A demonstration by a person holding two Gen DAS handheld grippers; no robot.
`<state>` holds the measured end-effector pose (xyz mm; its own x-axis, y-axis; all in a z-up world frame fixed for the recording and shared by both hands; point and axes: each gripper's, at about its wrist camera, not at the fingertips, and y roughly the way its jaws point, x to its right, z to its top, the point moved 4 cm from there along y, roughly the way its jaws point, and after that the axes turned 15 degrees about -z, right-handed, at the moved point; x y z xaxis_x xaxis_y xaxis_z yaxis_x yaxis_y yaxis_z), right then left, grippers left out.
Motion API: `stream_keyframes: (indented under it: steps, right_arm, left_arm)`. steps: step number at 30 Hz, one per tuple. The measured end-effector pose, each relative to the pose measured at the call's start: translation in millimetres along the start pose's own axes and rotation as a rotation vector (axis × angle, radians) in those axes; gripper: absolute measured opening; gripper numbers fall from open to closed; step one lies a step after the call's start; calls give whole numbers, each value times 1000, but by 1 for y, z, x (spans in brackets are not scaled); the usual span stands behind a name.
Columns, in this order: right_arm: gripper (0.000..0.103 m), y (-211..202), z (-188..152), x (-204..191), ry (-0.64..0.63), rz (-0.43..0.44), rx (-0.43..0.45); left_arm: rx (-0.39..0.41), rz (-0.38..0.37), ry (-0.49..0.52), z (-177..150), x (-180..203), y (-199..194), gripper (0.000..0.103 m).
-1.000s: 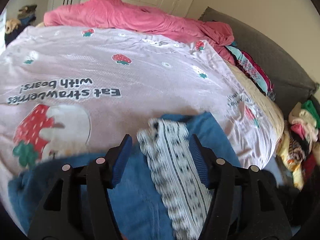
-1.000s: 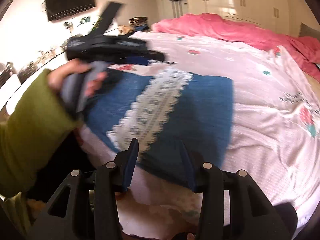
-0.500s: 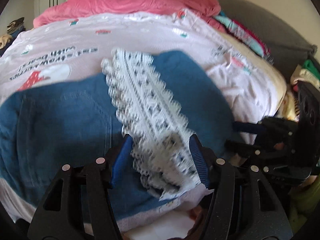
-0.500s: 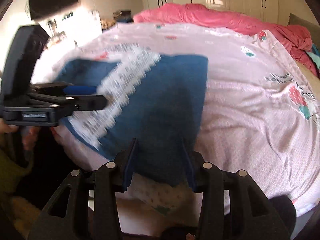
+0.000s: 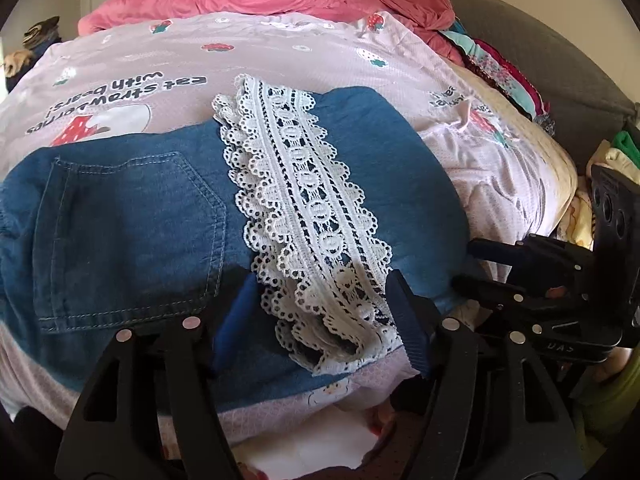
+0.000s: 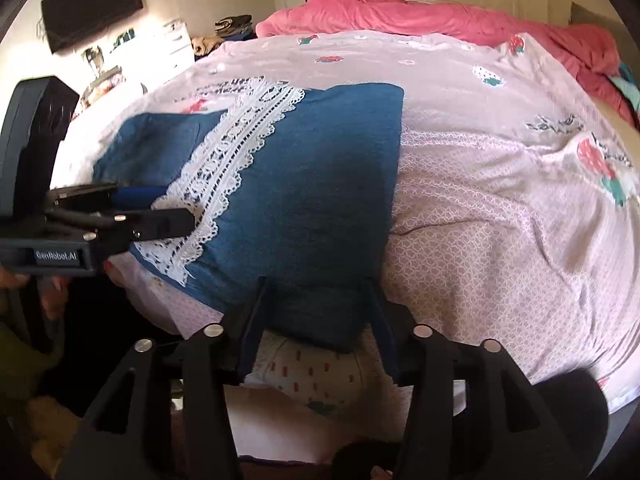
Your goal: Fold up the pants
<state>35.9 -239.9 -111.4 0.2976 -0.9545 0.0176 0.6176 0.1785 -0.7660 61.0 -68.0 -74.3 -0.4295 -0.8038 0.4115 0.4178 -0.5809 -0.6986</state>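
Left wrist view: denim pants (image 5: pixel 132 216) spread flat on the pink strawberry bedspread (image 5: pixel 280 52) near the bed's front edge, back pocket (image 5: pixel 128 236) showing, white lace trim (image 5: pixel 308 208) running toward the camera. Left gripper (image 5: pixel 320 312) spread wide, astride the near end of the lace, clamping nothing. Right gripper (image 5: pixel 472 264) reaching in from the side at the pants' right edge. Probably soft and limp with moderate weight; lace delicate, liable to snag on a pad, so better pinched on the denim hem beside it.

Right wrist view: right gripper (image 6: pixel 316 308) parted around the near denim corner (image 6: pixel 320 320), not yet clenched. Corner looks layered, thick enough for a firm pinch. Left gripper (image 6: pixel 160 208) level with the lace.
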Motion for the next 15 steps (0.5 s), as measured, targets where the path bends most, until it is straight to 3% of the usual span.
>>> stream_keyframes:
  steps: [9, 12, 15]
  right_arm:
    - [60, -19, 8, 5, 44, 20, 35]
    - [79, -28, 13, 9, 70, 14, 58]
    - [80, -34, 18, 11, 85, 8, 74]
  left_arm:
    - [48, 2, 2, 2, 5, -23, 65]
    - [62, 3, 3, 3, 5, -31, 66]
    - [79, 10, 0, 2, 2, -41, 70]
